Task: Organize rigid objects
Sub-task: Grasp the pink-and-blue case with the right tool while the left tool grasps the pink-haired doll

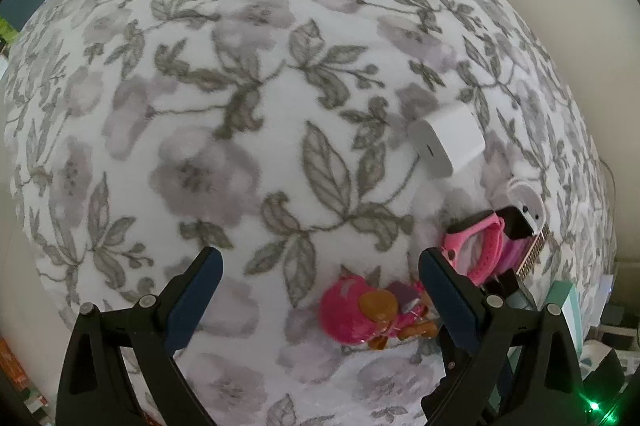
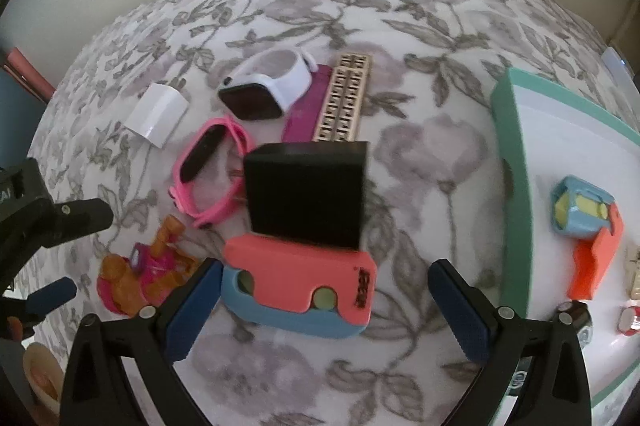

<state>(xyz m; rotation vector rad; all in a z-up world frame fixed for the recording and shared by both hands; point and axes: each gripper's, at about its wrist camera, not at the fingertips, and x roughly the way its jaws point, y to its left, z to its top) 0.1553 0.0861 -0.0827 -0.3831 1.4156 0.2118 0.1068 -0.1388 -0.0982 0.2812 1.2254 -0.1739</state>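
Right gripper [image 2: 324,300] low over floral cloth [image 2: 420,154], jaws spread wide around coral-and-blue toy [image 2: 300,286], gripping nothing, left gripper [image 1: 320,290] likewise agape, empty.

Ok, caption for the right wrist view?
Open right gripper hovers over a coral-and-blue toy and black box on the floral cloth, beside a green-rimmed tray.

Both my grippers are spread wide right now, nothing pinched in either one. My left gripper [image 1: 320,278] hangs low with its blue-padded fingers [image 1: 192,302] splayed far apart, and you can catch it poking in at the left edge of the right wrist view too. My right gripper [image 2: 326,290] sits just the same, fingers [image 2: 466,310] apart and gripping nothing.
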